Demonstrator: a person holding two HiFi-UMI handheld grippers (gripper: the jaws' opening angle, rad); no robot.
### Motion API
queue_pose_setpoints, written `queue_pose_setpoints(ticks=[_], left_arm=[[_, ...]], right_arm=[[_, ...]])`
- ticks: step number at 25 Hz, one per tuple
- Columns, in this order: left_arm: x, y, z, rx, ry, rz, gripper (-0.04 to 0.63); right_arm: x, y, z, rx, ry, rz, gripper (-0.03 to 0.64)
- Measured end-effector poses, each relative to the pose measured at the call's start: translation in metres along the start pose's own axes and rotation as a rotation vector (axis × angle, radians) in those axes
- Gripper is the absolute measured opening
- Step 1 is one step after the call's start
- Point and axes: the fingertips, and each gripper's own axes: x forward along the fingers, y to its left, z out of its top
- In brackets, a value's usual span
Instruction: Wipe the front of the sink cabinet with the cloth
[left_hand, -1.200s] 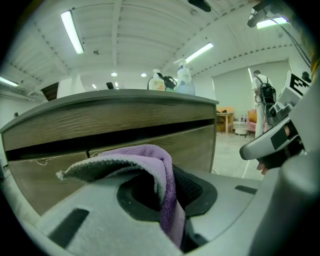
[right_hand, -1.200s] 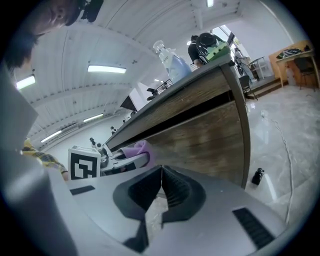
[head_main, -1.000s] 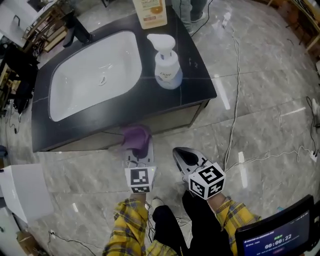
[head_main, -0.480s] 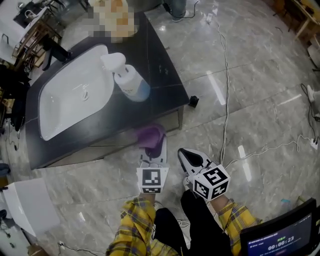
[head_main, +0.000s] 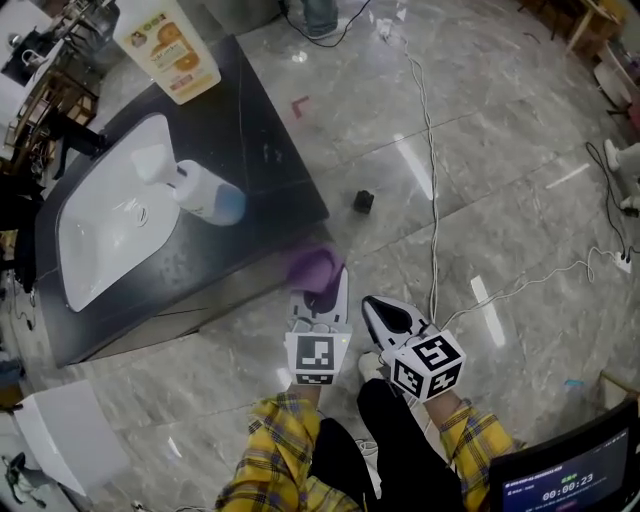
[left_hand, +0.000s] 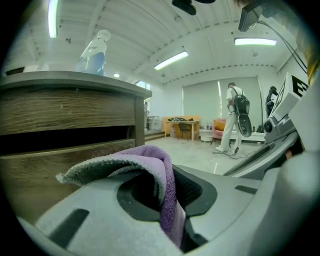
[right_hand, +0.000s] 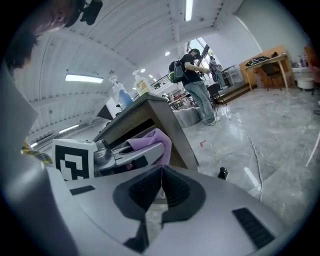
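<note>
Grey marble floor (head_main: 520, 200) is filling the head view, with the sink cabinet (head_main: 265, 160) standing at upper left and a soap bottle (head_main: 205, 198) sitting beside its white basin (head_main: 95, 235). Below the cabinet's right corner, the left gripper (head_main: 322, 288) is pinching a purple cloth (head_main: 312, 265) in its fingers, holding it just beside the wooden front; whether the two are touching is unclear. Right of it, the right gripper (head_main: 371, 306) is hovering with its fingers pressed together, gripping nothing.
</note>
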Motion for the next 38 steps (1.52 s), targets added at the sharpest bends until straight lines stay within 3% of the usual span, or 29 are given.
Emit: queue_pose_setpoints(ticks=[4, 7, 18, 32, 38], left_arm=[[0.001, -0.025, 0.005, -0.003, -0.02, -0.056, 0.057], [-0.007, -0.025, 0.002, -0.008, -0.02, -0.054, 0.057], [-0.079, 0.053, -0.027, -0.06, -0.011, 0.118, 0.057], [-0.22, 0.161, -0.092, -0.146, 0.042, 0.349, 0.057], [-0.248, 0.19, -0.131, -0.152, 0.09, 0.395, 0.056]], right_arm=[[0.0, -0.002, -0.004, 0.005, 0.009, -0.008, 0.005], [0.004, 0.004, -0.004, 0.008, 0.01, -0.003, 0.005], [0.031, 0.061, -0.021, -0.041, 0.04, 0.061, 0.005], [0.09, 0.183, -0.071, -0.126, 0.119, 0.196, 0.005], [0.128, 0.218, -0.098, -0.201, 0.171, 0.272, 0.005]])
